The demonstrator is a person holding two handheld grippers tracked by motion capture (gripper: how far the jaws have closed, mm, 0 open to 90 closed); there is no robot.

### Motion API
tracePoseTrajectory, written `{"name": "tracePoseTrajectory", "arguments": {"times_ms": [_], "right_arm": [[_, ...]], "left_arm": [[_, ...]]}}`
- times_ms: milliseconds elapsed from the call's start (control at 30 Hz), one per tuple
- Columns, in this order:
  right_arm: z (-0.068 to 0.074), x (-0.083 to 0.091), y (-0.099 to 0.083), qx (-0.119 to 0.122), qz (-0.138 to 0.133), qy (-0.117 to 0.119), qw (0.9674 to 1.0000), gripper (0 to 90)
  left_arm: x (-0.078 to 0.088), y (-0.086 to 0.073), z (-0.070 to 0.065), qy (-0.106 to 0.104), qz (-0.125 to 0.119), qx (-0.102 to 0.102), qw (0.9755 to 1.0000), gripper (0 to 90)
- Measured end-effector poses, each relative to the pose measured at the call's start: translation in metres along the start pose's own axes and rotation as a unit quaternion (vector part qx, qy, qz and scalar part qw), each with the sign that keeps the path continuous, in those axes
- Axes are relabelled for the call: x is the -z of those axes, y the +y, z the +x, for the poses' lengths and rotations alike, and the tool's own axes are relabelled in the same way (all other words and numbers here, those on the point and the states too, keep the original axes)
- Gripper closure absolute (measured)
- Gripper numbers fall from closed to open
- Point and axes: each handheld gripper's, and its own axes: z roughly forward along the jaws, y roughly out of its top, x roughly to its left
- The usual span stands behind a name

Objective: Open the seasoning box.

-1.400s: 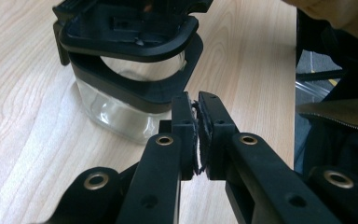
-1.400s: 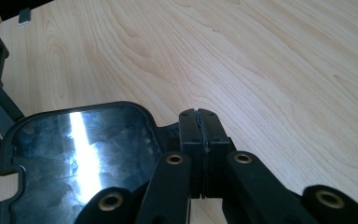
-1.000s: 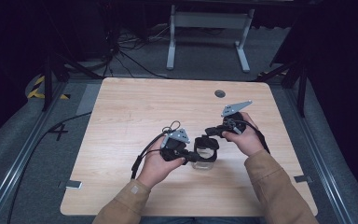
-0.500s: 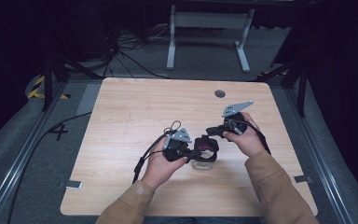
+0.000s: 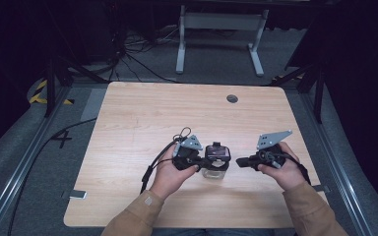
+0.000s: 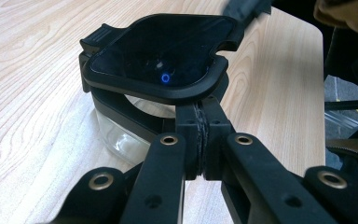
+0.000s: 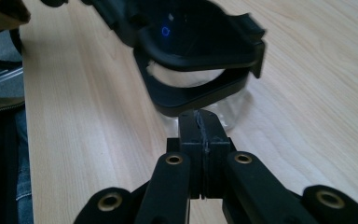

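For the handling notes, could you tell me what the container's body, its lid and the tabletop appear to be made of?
The container body looks like clear glass or hard plastic: the wood grain shows through it, and which it is stays open. Its lid seems to be black plastic with a glossy dark panel, which reflects light and shows a small blue ring. The table looks like light wood or a wood-grain laminate, matte.

Light wood bench (image 5: 128,118), round grommet (image 5: 232,98) near its far edge; grey carpet floor (image 5: 24,162) around it; tangled black cables (image 5: 128,54) beyond the far side; grey metal stand (image 5: 216,29) behind; yellow-black tape (image 5: 39,91) at left.
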Motion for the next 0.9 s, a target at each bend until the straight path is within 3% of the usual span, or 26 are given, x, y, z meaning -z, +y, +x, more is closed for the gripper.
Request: {"name": "tracePoseTrajectory", "arguments": {"times_ms": [300, 500, 600, 900], "right_arm": [[0.015, -0.009, 0.009, 0.015, -0.064, 0.000, 0.9978, 90.0], [0.013, -0.001, 0.021, 0.014, -0.098, -0.013, 0.9950, 90.0], [0.011, 0.001, 0.031, 0.015, -0.113, -0.019, 0.9933, 90.0], [0.007, 0.001, 0.051, 0.016, -0.125, -0.040, 0.9913, 90.0]], "left_arm": [[-0.001, 0.001, 0.001, -0.005, 0.002, -0.004, 1.0000, 88.3], [0.000, 0.002, 0.000, -0.005, 0.008, 0.005, 0.9999, 89.1], [-0.001, 0.003, 0.001, -0.004, 0.009, -0.001, 0.9999, 89.2], [0.000, 0.003, 0.000, -0.002, 0.011, -0.002, 0.9999, 89.4]]}}
